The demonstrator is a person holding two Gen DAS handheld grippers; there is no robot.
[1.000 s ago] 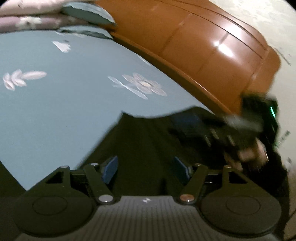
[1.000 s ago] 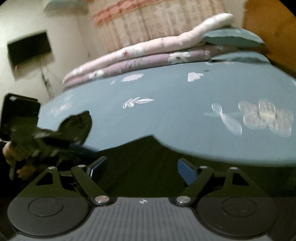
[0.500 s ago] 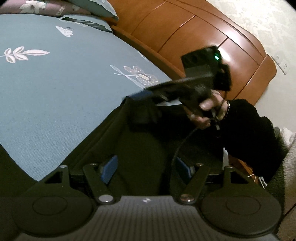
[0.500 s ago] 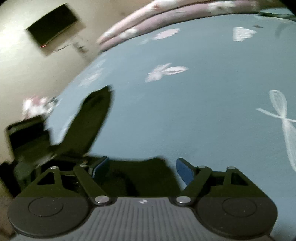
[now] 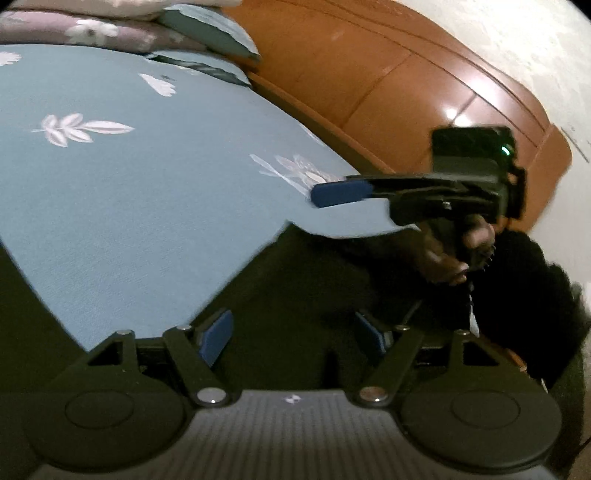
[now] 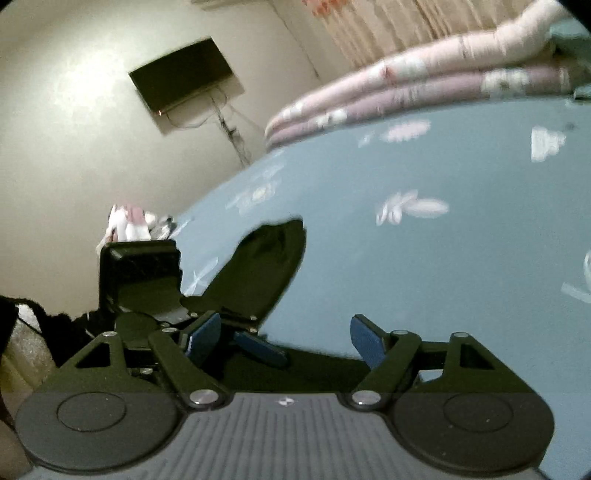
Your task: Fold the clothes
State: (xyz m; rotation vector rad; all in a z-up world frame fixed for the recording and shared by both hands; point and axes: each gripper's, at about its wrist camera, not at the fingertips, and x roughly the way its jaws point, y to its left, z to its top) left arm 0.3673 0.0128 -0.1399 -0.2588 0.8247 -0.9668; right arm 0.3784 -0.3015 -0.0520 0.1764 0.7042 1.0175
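- A black garment [image 5: 317,291] lies on the near part of the bed, spread over the blue bedsheet [image 5: 140,192] right in front of both tools; its folds are too dark to read.
- In the right wrist view, one narrow black part of the garment [image 6: 266,266] reaches out flat across the sheet, away from the rest.
- The left tool [image 5: 291,332] hangs just above the dark cloth with its blue pads [image 5: 216,336] spread wide apart and nothing between them.
- The right tool [image 6: 286,339] is also wide open and empty, low over the edge of the garment where it meets the sheet.
- Seen from the left wrist view, the right tool [image 5: 328,195] juts out sideways above the sheet, its blue fingertip clear of the cloth, held by a hand [image 5: 454,254] in a dark sleeve [image 5: 524,288].
- From the right wrist view, the left tool [image 6: 258,347] sits close at the lower left, over the garment.
- The sheet carries pale leaf and flower prints [image 5: 77,127].
- Folded pink and mauve quilts [image 6: 424,92] and a teal pillow [image 5: 210,31] are stacked at the far end of the bed.
- An orange-brown wooden headboard [image 5: 388,92] runs along one side.
- A dark screen [image 6: 184,74] hangs on the pale wall [image 6: 74,147].
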